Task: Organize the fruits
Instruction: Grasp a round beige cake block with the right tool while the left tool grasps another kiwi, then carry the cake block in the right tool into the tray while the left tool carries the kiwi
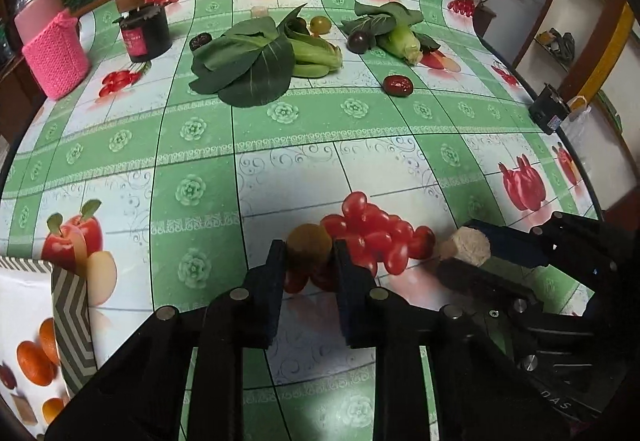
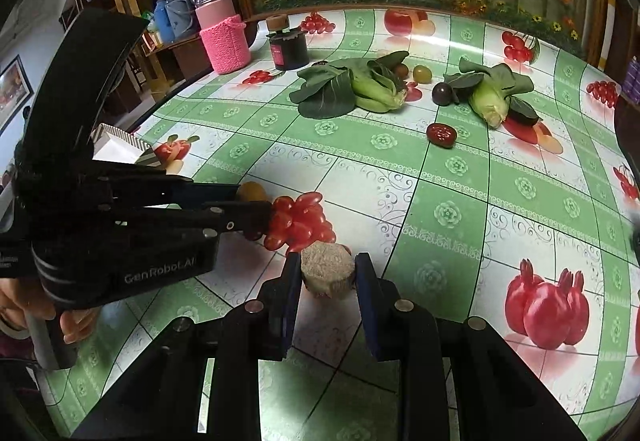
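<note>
My left gripper (image 1: 310, 255) is shut on a small yellow-brown round fruit (image 1: 309, 239), held just above the printed tablecloth; it also shows in the right wrist view (image 2: 250, 192). My right gripper (image 2: 328, 275) is shut on a beige rough round piece (image 2: 328, 268), seen from the left wrist view too (image 1: 466, 244). The two grippers are side by side near the table's front. Further back lie a red date-like fruit (image 1: 397, 84), a dark plum (image 1: 358, 41) and a greenish-yellow fruit (image 1: 321, 24).
Two bok choy heads lie at the back (image 1: 256, 61) (image 1: 396, 31). A dark jar (image 1: 146, 35) and a pink knitted container (image 1: 54, 53) stand back left. A box with a grey zigzag rim (image 1: 70, 321) sits at the front left.
</note>
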`<state>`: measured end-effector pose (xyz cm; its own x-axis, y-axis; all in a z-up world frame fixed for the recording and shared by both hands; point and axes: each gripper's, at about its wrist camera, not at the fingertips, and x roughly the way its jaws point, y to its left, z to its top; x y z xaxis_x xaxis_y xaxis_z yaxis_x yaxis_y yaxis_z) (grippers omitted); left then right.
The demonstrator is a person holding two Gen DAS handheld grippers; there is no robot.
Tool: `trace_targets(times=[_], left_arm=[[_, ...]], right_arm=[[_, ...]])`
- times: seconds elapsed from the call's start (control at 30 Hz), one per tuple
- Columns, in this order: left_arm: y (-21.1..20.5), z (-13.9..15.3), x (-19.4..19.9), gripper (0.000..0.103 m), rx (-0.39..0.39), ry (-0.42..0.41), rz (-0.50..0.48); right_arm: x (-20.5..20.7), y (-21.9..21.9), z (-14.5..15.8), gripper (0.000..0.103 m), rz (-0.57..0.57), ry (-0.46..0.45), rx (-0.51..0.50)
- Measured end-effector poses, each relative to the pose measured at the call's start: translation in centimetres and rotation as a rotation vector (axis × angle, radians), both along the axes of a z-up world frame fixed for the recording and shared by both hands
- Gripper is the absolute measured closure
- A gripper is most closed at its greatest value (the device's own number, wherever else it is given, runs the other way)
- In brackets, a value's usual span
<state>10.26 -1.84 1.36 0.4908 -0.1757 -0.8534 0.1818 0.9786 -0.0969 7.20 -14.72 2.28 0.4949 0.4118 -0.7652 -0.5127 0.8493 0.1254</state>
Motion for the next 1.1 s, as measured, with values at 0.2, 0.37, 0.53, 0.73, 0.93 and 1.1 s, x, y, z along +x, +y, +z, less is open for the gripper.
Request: trace_targets(times=[0.2, 0.37, 0.53, 0.73, 0.93, 1.1], left_arm=[[1.4, 0.6, -2.0, 0.083, -0.002, -0.003, 0.038], [2.9, 1.9, -4.4, 0.083, 0.013, -0.029, 0.075], [4.1, 2.9, -7.1, 0.083, 0.038, -0.056, 0.094], [6.4, 3.3, -10.4, 0.083, 0.039, -0.062, 0.136], [9.2, 3.4, -13.4, 0.083, 0.047, -0.066, 0.188], [11.9, 3.2, -15.5, 0.083, 0.066, -0.075, 0.245]], right_arm=[[-1.1, 0.6, 0.3, 0.075, 0.021, 0.002, 0.007], [-2.9, 1.6, 0.9, 0.075, 0.044, -0.008, 0.011], [-4.8, 2.9, 1.3, 0.075, 0.051, 0.002, 0.027], [-7.2, 5.4, 1.8, 0.076, 0.1, 0.0, 0.053], [-9.6, 8.6, 2.4, 0.076, 0.169, -0.011, 0.055], [-11.4, 11.3, 2.6, 0.076, 0.227, -0.018, 0.048]])
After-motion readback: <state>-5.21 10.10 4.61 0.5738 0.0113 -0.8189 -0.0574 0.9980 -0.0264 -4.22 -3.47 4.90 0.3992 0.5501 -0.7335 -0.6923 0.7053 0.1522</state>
